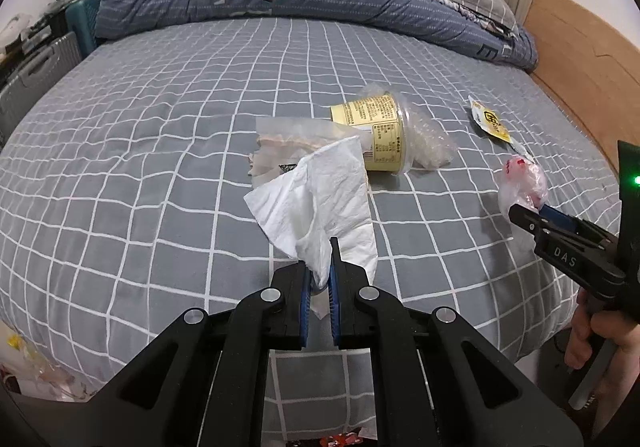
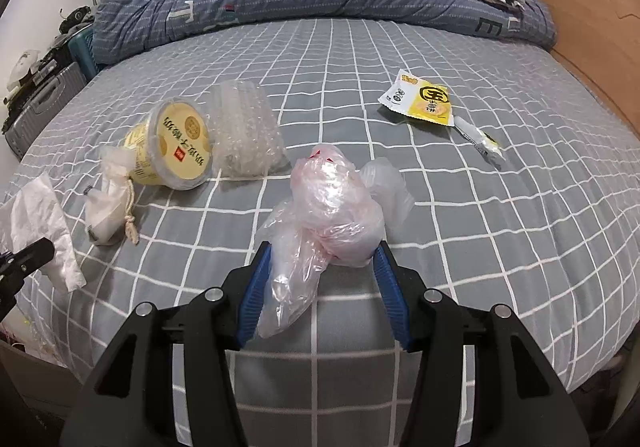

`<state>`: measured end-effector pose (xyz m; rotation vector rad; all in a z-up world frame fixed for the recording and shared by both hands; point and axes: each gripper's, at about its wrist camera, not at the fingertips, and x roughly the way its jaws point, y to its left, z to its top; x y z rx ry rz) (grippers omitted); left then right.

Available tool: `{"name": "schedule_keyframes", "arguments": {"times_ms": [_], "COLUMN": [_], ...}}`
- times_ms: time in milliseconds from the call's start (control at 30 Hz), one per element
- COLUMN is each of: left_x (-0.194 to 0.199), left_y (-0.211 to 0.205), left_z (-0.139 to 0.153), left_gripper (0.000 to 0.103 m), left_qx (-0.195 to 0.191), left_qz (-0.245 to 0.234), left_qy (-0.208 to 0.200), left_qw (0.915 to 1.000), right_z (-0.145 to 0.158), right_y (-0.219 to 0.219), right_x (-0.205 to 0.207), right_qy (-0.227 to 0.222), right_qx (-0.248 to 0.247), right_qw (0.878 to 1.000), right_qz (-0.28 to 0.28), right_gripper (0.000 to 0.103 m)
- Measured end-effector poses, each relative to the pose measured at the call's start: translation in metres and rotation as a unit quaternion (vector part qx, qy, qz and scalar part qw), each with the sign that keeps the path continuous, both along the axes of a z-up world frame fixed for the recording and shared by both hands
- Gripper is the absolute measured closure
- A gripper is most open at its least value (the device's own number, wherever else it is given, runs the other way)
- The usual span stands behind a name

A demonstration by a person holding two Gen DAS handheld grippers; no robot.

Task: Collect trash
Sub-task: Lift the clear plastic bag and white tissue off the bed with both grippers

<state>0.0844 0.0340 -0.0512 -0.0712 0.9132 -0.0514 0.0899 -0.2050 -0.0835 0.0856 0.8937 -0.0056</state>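
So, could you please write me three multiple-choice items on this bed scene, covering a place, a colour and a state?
1. Where does the bubble wrap lie?
A. beside the yellow tub
B. on the pillow
C. under the snack wrapper

2. What colour is the tissue?
A. blue
B. white
C. yellow

3. How is the left gripper?
A. open and bare
B. out of view
C. shut on the tissue

Answers: 1 A, the wrap sits right against the tub on the sheet; 2 B, it is plain white; 3 C, its blue pads pinch the tissue, while the right gripper grips a plastic bag.
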Motion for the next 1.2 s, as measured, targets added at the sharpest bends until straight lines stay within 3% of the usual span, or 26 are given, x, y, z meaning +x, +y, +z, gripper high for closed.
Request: {"name": "schedule_keyframes", "arguments": {"times_ms": [533, 1200], "left_x": [-0.031, -0.071], "left_y": [-0.008, -0.02], "left_z": [0.009, -0.001], "left_gripper": [0.096, 0.096], "left_qx": [0.011, 0.018], "left_qz": [0.005, -0.007], "left_qy": [-0.018, -0.007], "left_qw": [0.9998, 0.9998], "right_z": [0.024, 0.032], "right_y": [0.01, 0.031], "right_x": [-0.038, -0.083], "right_qy": [-0.028, -0.035], "right_qx": [-0.006, -0.013], "right_qw": [1.0, 0.999], "right_qz": [0.01, 0.03], "right_gripper": [0.053, 0.053]}}
